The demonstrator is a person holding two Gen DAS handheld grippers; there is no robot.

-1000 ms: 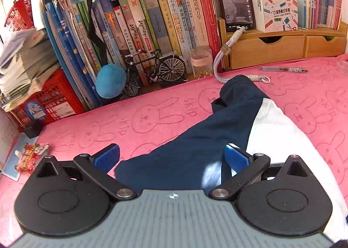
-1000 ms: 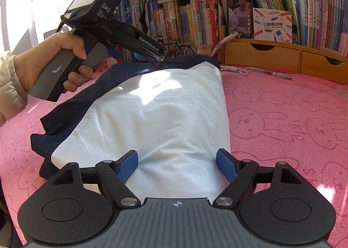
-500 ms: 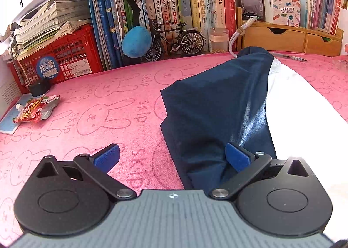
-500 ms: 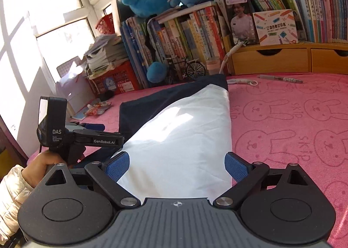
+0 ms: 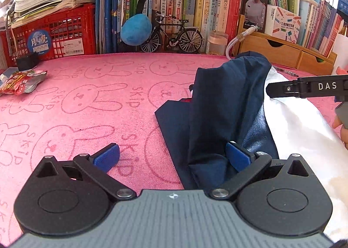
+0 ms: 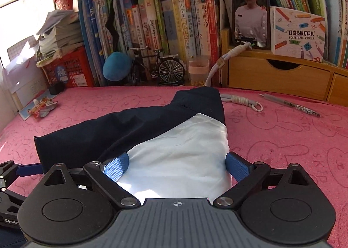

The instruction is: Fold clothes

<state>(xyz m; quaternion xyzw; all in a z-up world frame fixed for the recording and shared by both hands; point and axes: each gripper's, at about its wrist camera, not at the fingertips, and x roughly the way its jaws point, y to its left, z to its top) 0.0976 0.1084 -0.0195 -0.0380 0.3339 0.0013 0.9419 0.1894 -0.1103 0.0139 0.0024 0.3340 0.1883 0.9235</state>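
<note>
A garment lies on the pink rabbit-print mat (image 5: 87, 100), with a navy part (image 5: 226, 106) and a white part (image 5: 304, 137). My left gripper (image 5: 171, 158) is open low over the navy edge. Its right pad (image 5: 238, 158) rests against a navy fold, and the left pad is over bare mat. My right gripper (image 6: 176, 166) hovers over the white part (image 6: 180, 150). Its jaws are opening, with white cloth between the pads, which do not press on it. The navy part (image 6: 108, 130) lies to the left. The right gripper's black body (image 5: 315, 87) enters the left wrist view.
Along the back stand books (image 6: 174, 24), a red crate (image 5: 61, 34), a toy bicycle (image 5: 171, 34), a blue plush ball (image 5: 136, 29), a phone (image 6: 250, 8) and wooden drawers (image 6: 278, 78). A pen (image 6: 291, 104), a white cable (image 6: 243, 100) and a snack packet (image 5: 19, 80) lie on the mat.
The left gripper pulled back and sank to the navy edge. The right gripper moved forward over the white cloth with wider jaws, and now shows at the right of the left wrist view.
</note>
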